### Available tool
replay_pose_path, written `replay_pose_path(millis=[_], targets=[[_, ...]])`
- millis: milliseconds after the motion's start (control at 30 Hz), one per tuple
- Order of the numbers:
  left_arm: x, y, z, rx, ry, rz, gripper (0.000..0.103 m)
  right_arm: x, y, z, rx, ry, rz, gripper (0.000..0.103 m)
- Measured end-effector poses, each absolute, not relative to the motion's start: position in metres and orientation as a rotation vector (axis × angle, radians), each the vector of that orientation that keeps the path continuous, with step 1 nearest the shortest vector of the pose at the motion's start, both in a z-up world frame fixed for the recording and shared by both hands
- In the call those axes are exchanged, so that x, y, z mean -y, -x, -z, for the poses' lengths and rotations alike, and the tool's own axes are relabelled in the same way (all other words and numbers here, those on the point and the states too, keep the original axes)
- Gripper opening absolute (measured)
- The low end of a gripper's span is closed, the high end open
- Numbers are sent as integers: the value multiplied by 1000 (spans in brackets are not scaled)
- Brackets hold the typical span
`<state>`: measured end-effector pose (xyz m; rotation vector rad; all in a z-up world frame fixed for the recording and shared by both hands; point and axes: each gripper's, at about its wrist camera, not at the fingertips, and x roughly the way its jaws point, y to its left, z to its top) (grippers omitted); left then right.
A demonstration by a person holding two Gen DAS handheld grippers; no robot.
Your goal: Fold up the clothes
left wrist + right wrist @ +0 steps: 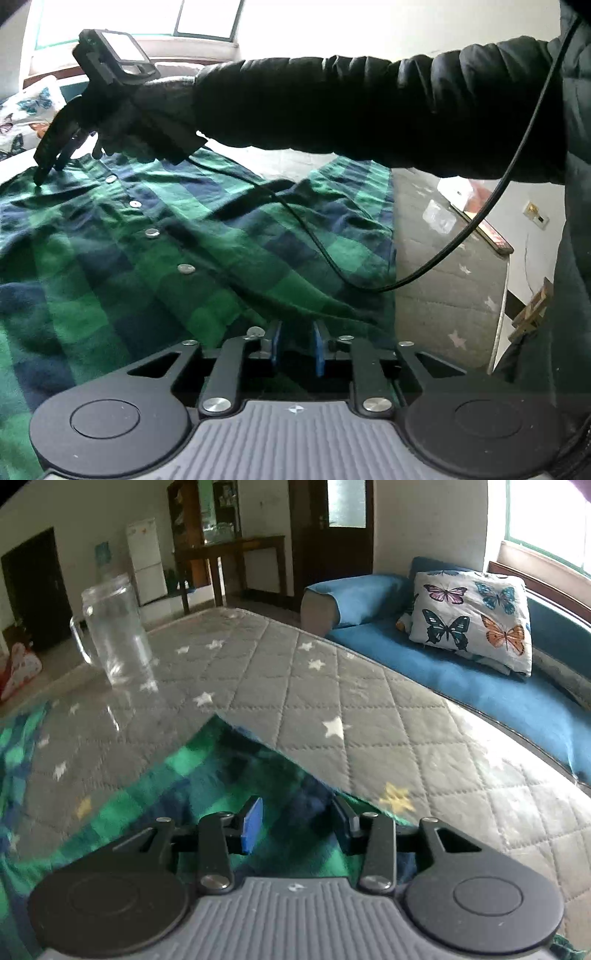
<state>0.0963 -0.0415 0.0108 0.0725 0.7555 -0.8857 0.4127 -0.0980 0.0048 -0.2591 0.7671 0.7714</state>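
One plaid shirt (155, 258), four visible shirt buttons (186, 268), two grippers (297, 349) (299, 825), one cable (369, 284), one glass mug (110, 627), one butterfly pillow (472, 616), one sofa (480, 698), one fridge (146, 561).

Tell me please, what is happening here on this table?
A person in a dark jacket is folding a green and blue plaid shirt spread on a grey quilted cover. The right hand-held gripper reaches to the far end of the shirt, tips on the cloth. The left hand-held gripper sits at the near edge, partly open, with fabric between the pads. A glass mug stands nearby.
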Motion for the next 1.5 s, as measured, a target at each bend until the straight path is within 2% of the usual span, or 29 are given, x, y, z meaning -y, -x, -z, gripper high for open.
replay_pose_path(millis=[67, 167, 233, 500, 767, 933, 1033, 1100, 1367, 1433, 1500], targets=[[36, -96, -14, -740, -56, 858, 31, 93, -415, -3, -768, 272, -755, 42], [24, -98, -20, -722, -27, 796, 34, 84, -416, -3, -767, 268, -750, 46], [13, -97, -23, -711, -16, 733, 42, 78, -417, -3, -765, 262, -749, 46], [-46, -113, -21, -711, 98, 487, 43, 73, -386, -17, -759, 321, -743, 48], [-84, -119, -13, -734, 202, 408, 43, 81, -317, -20, -802, 354, -779, 57], [-94, -114, -15, -750, 209, 398, 49, 75, -274, -13, -813, 369, -798, 59], [-103, -106, -21, -741, 213, 379, 55, 70, -250, -9, -801, 382, -806, 68], [-110, -99, -24, -729, 213, 353, 58, 66, -234, -7, -792, 394, -812, 69], [-152, -71, -34, -678, 206, 153, 59, 65, -161, -10, -725, 447, -862, 71], [-163, -66, -36, -667, 218, 94, 59, 65, -143, -11, -708, 460, -875, 80], [-168, -64, -35, -662, 221, 46, 59, 65, -125, -12, -691, 474, -889, 82]])
